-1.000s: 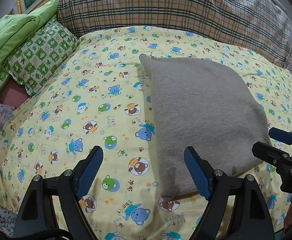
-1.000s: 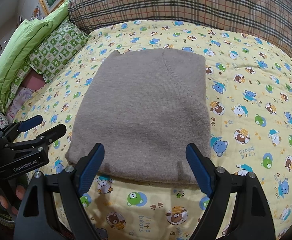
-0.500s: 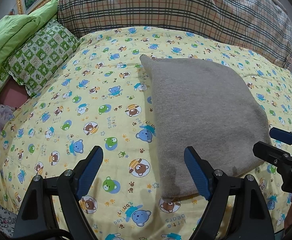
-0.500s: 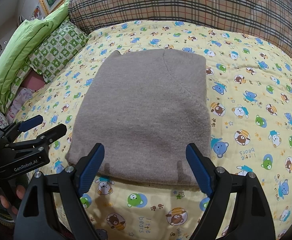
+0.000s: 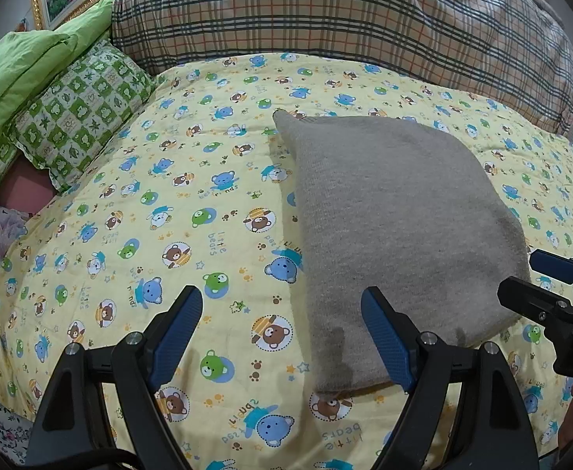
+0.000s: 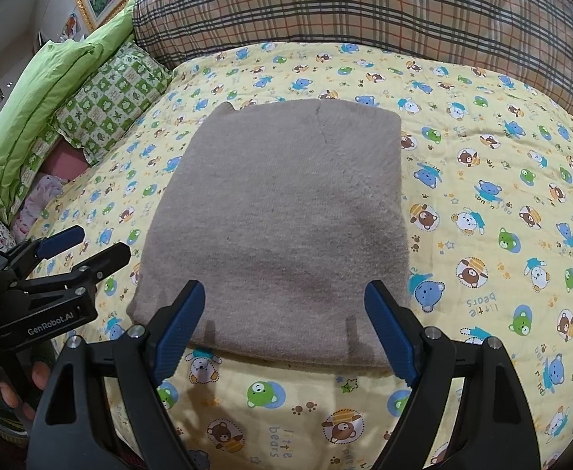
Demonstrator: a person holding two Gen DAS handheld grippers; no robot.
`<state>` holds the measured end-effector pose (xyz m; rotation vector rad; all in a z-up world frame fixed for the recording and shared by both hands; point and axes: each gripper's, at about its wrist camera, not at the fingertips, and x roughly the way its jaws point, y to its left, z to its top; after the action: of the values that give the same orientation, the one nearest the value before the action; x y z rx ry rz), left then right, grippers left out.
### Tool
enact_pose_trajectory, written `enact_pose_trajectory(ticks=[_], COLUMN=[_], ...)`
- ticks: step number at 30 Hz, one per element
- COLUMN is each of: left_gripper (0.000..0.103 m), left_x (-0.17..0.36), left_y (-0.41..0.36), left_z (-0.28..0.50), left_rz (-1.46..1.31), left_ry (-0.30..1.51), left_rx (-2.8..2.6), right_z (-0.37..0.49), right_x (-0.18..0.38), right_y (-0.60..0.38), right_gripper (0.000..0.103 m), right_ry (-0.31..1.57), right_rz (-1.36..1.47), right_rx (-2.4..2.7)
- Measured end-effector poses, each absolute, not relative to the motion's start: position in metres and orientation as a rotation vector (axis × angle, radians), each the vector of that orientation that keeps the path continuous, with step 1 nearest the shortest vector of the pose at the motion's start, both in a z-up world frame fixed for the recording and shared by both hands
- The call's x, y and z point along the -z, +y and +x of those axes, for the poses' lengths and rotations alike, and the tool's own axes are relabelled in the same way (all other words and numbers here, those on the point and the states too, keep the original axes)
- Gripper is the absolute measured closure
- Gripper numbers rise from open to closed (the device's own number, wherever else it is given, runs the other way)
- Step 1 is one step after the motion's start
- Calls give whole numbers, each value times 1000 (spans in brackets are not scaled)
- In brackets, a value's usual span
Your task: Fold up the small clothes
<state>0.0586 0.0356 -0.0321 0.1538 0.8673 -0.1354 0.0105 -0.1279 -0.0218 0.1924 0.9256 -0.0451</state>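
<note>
Lying flat near the middle of the bed (image 6: 482, 125), toward its near edge, is a folded grey-brown knitted garment (image 6: 286, 215), squared off into a neat block on the yellow bear-print cover. The right gripper (image 6: 284, 327) hovers over the garment's near edge with its blue fingers (image 6: 178, 325) spread wide, nothing between them. The left gripper (image 5: 280, 337) hangs over the cover beside the garment's left edge, fingers (image 5: 178, 333) likewise spread and empty. A plaid quilt (image 6: 364, 4) lines the far edge, and green pillows (image 6: 114, 94) sit at the far left corner.
</note>
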Motion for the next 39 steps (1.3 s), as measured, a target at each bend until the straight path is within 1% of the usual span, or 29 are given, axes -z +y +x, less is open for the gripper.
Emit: enact_pose_trajectory(ticks=[19,39], left_gripper=[19,19], left_x=[29,27], left_y=[32,34], left_z=[63,84], left_rz=[146,141], left_ry=[867,877], left_rx=[141,130], right_z=[12,26], right_x=[16,14], right_y=[-134,-149], right_gripper=[19,19], right_ry=[922,910], right_rz=[188,218], right_rx=[47,60])
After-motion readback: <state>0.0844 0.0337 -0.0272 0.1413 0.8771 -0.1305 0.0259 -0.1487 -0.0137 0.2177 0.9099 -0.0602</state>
